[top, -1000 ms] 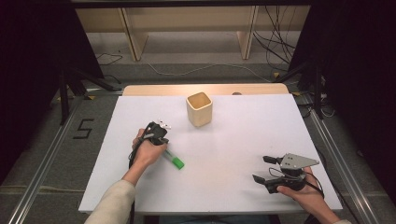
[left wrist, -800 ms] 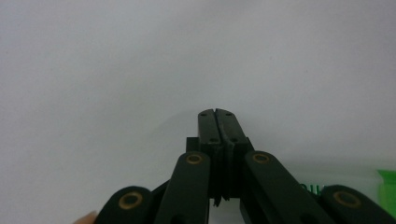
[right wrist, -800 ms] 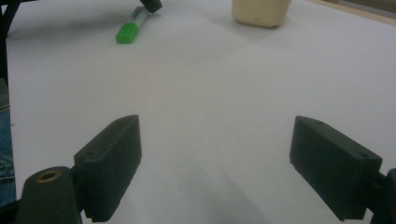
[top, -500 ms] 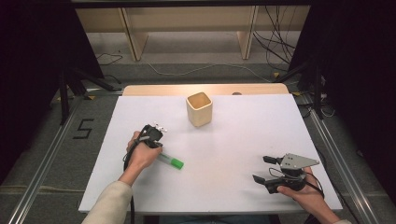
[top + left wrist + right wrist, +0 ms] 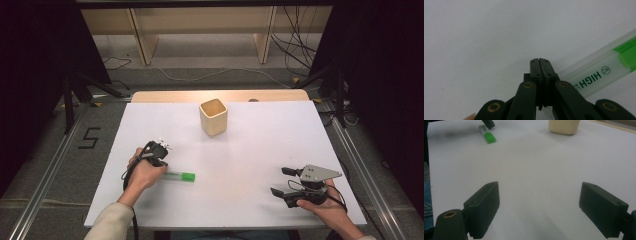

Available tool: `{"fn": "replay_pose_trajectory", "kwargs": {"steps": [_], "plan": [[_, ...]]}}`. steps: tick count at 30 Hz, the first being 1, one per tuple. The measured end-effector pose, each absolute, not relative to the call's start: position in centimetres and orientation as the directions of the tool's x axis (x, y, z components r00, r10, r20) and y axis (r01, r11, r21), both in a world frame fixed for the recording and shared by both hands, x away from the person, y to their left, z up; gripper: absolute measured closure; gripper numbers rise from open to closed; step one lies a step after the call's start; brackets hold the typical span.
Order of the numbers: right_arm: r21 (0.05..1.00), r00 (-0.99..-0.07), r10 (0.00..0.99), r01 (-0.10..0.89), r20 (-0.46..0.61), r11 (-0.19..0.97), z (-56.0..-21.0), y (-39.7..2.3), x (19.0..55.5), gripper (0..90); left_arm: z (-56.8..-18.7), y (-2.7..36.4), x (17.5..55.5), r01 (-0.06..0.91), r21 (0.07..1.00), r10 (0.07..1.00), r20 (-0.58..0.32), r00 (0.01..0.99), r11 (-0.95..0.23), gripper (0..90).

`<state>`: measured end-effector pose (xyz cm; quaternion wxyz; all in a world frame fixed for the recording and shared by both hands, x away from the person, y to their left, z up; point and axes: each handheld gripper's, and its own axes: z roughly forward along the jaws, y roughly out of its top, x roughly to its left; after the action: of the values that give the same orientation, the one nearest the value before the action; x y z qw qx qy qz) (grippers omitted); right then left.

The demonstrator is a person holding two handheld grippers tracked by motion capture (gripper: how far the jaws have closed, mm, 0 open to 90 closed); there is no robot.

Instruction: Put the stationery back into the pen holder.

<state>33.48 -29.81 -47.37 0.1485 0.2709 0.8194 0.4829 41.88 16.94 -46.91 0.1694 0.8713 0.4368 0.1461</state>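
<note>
High view: the white table [image 5: 240,165] carries a pale wooden cup [image 5: 214,116] standing upright near its far edge, at centre. A green highlighter [image 5: 179,176] lies flat on the near-left part of the table, its green cap pointing right. The left gripper [image 5: 161,148] is held just above the highlighter's left end; the hand covers that end, so contact cannot be judged from here. The right gripper [image 5: 280,181] rests in the person's hand at the near-right of the table, well apart from both highlighter and cup, with its 2 jaws spread and nothing between them.

Left gripper view: the left gripper [image 5: 540,62] has its 2 jaws pressed together tip to tip, with nothing pinched. The highlighter [image 5: 596,77] lies on the table just beside the right jaw, running up to the right, its clear barrel printed "HIGH".

Right gripper view: the right gripper [image 5: 539,205] shows both jaws standing wide apart over bare table. The highlighter [image 5: 487,134] lies far off at upper left, the cup [image 5: 564,126] at the top.
</note>
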Motion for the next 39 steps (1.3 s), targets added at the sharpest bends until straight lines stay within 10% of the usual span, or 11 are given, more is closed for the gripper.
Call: {"fn": "replay_pose_trajectory", "kwargs": {"steps": [39], "plan": [[0.87, -0.81, 0.586, 0.3, 0.016, 0.392, -47.3, -29.8, 33.4, 17.4, -46.8, 17.0, 37.9, 0.687, 0.384, 0.773, 0.131, 0.621, -0.617, 90.0]]}}
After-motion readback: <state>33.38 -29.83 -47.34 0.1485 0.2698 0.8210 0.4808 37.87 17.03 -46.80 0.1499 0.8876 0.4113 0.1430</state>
